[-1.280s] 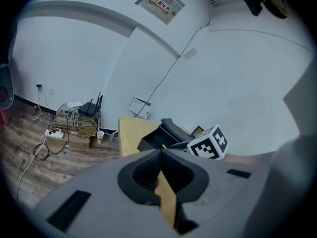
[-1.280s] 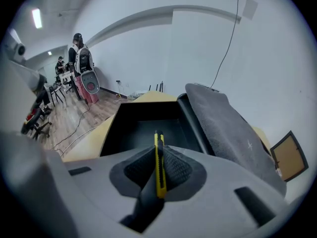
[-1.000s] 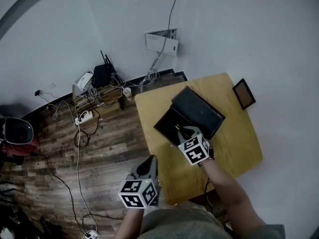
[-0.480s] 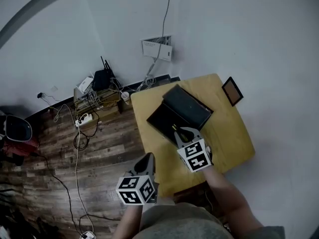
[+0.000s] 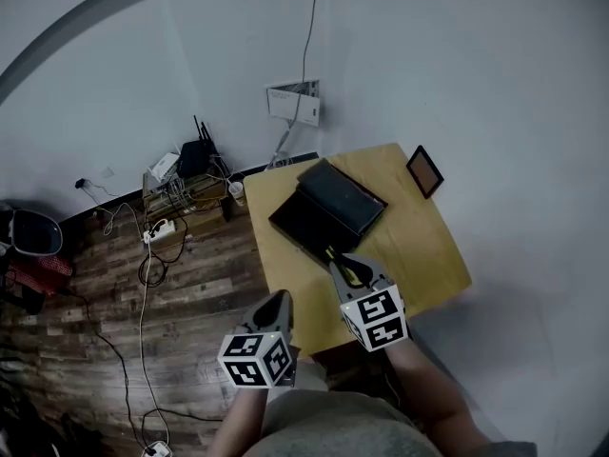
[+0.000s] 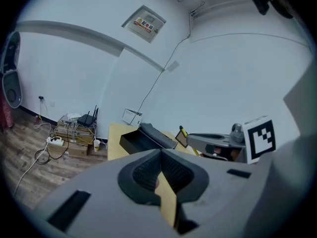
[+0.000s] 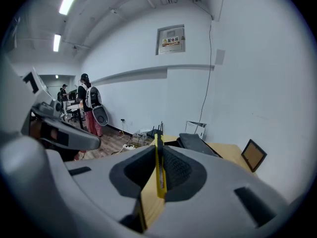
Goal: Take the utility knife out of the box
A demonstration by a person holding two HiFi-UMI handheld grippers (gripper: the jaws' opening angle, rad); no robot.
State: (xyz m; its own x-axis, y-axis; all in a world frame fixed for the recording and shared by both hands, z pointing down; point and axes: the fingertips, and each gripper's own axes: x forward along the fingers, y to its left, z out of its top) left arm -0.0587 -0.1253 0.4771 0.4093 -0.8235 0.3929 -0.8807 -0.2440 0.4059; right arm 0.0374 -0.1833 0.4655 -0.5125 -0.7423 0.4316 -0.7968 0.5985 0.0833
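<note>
Room: white wall (image 5: 457, 84) behind, dark plank floor (image 5: 95, 293) off to the left in my head view.
Table: 1 yellow wooden table (image 5: 419, 255) standing by the wall, its near edge just ahead of both grippers.
Floor clutter: a black router (image 5: 194, 150) with tangled cables on a low stand left of the table, a power strip (image 5: 160, 227) below it, and 1 paper cup (image 5: 236, 189) beside the table's far-left corner.
Box: 1 black box (image 5: 303, 225) on the far-left part of the table, open, its lid (image 5: 341, 196) tipped back on the far side.
Right gripper: I see the right gripper (image 5: 344, 269) up over the near part of the table, nearer me than the box and apart from it. Its jaws are pinched narrow on the knife.
Left gripper: the left gripper (image 5: 278, 301) sits by the table's near-left edge, left of the right one. Its own view shows the pads meeting at the tips with nothing between them.
Wall panel: 1 small white wall panel (image 5: 293, 101) above the router, with a cable running up from it.
Picture frame: 1 dark picture frame (image 5: 424, 171) at the table's far-right side, well apart from the box.
Utility knife: the yellow utility knife (image 7: 158, 170) is out of the box, gripped edge-on between the right gripper's pads. It runs along the jaws and its tip pokes past them toward the box.
</note>
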